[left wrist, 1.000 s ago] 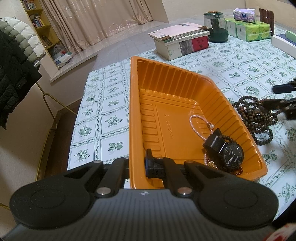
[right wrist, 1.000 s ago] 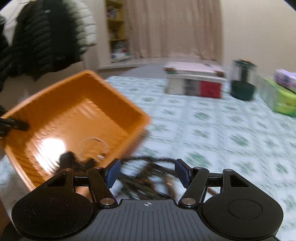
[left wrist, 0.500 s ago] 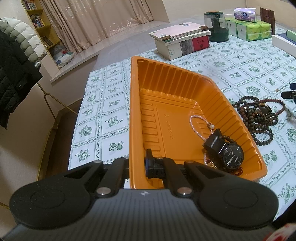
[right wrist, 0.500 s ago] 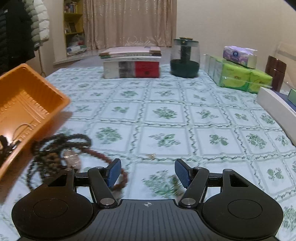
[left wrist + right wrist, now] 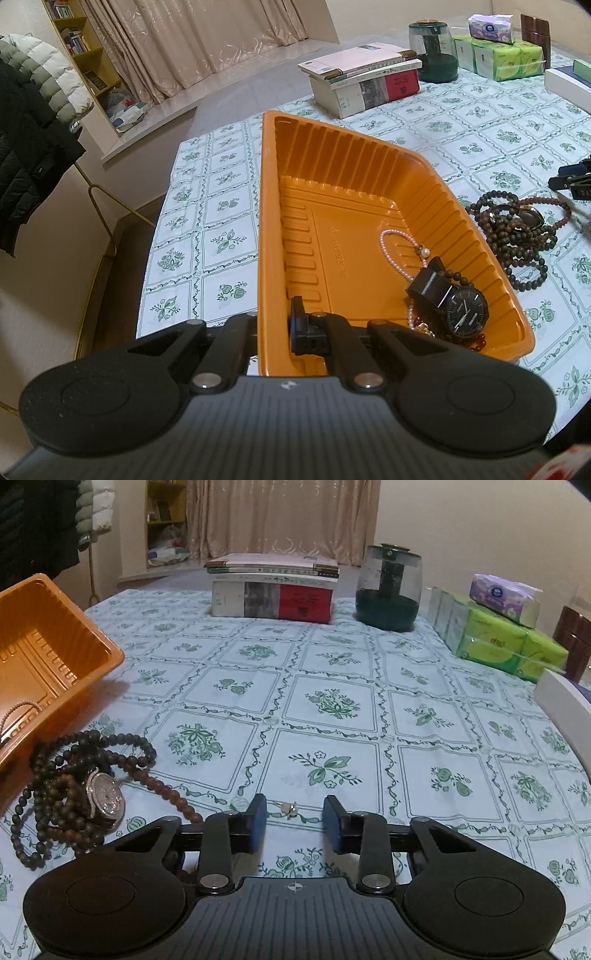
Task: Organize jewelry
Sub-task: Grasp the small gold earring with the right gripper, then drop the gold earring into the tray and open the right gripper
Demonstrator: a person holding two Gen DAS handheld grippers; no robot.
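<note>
the right gripper (image 5: 294, 821) has swung off the bead pile (image 5: 70, 794) and its jaws have just been closing – half-narrowed around a small ring (image 5: 289, 808) on the counter (image 5: 332, 701), not yet pinching; left gripper (image 5: 275, 330) clamps the orange tray's (image 5: 271, 229) rim – ring goes next

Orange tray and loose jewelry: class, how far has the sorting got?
Done: a black watch and a pearl strand lie in the orange tray, whose near wall the left gripper clamps. In hand: the right gripper, jaws just closing, brackets a small ring without touching it. Left: the bead strings and sparkly watch on the tablecloth.
</note>
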